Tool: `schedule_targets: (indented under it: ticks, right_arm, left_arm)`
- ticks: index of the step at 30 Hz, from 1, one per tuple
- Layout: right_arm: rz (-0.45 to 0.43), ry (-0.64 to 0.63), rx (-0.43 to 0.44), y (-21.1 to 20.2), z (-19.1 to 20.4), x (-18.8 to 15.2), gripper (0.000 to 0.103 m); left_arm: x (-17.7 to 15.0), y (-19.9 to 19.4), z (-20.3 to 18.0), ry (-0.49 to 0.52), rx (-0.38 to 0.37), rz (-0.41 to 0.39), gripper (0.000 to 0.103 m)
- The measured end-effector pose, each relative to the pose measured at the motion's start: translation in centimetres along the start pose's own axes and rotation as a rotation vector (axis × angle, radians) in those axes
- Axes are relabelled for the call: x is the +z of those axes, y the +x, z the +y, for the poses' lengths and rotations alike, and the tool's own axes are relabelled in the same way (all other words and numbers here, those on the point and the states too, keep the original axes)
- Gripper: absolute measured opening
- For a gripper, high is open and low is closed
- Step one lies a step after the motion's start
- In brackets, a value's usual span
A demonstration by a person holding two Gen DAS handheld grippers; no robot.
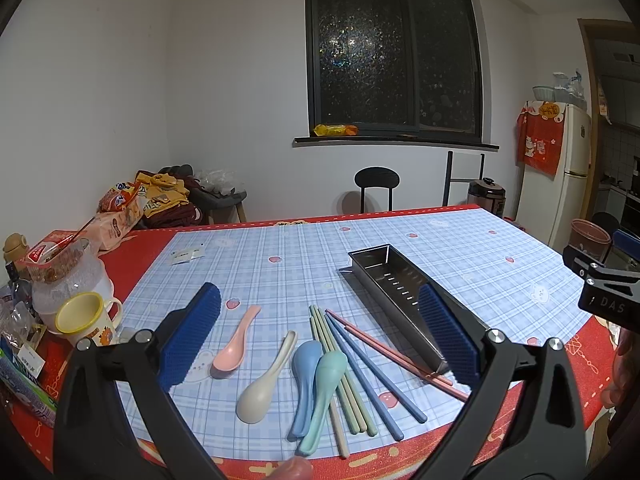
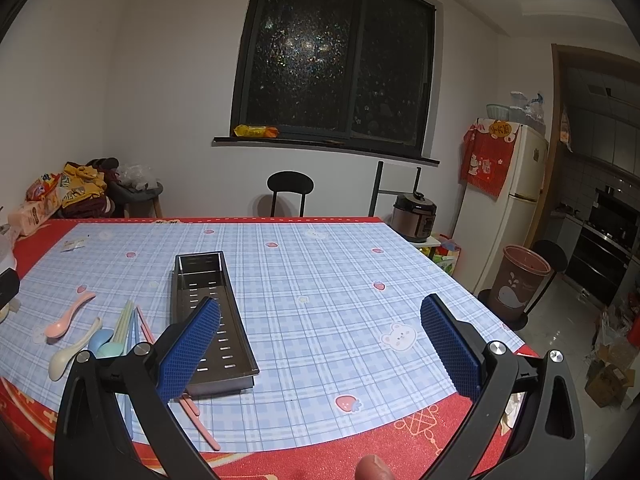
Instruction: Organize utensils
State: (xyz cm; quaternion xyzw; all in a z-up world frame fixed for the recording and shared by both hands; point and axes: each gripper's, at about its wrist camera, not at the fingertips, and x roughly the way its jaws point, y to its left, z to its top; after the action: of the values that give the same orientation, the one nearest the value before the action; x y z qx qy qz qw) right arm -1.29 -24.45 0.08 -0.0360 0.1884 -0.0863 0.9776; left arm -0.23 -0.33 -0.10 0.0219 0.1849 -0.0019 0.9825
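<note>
1. Left gripper (image 1: 316, 332) fills the bottom of the left wrist view, its blue pads spread wide with nothing between them; right gripper (image 2: 320, 340) sits likewise at the bottom of the right wrist view, jaws wide and empty above the checked tablecloth (image 2: 320, 264).
2. Just beyond the left gripper, lower centre of the frame, lie four spoons: pink spoon (image 1: 234, 346), beige spoon (image 1: 264, 380), blue spoon (image 1: 306, 380) and green spoon (image 1: 324, 392), the last two touching.
3. Right of them lie chopsticks (image 1: 360, 368) in green, blue and pink, fanned; the pink pair runs under the near end of the metal tray (image 1: 400, 296).
4. The tray lies empty at centre right.
5. Farther off, a yellow-rimmed mug (image 1: 86, 318) stands at the left edge; a dark window (image 1: 392, 48) fills the top.
</note>
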Motion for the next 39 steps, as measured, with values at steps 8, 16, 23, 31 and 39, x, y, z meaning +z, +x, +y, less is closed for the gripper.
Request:
schedule_targets:
  ticks: [8, 16, 23, 31, 39]
  right_arm:
    - [0.007, 0.0, -0.002, 0.2, -0.1, 0.0, 0.098]
    - [0.012, 0.0, -0.005, 0.3, -0.1, -0.1, 0.098]
    - [0.014, -0.001, -0.006, 0.4, 0.0, -0.3, 0.098]
    - [0.017, -0.004, -0.002, 0.5, 0.1, -0.4, 0.098]
    - [0.016, 0.027, 0.14, 1.5, 0.8, -0.7, 0.098]
  left_arm:
    - [-0.5, 0.2, -0.2, 0.007, 0.003, 0.008, 0.098]
    - [-0.4, 0.4, -0.1, 0.008, 0.006, 0.015, 0.098]
    - [-0.5, 0.5, 0.0, 0.006, 0.007, 0.02, 0.098]
    - [-0.6, 0.7, 0.3, -0.001, 0.01, 0.025, 0.098]
    - [-1.0, 2.0, 1.6, -0.022, -0.074, 0.082, 0.098]
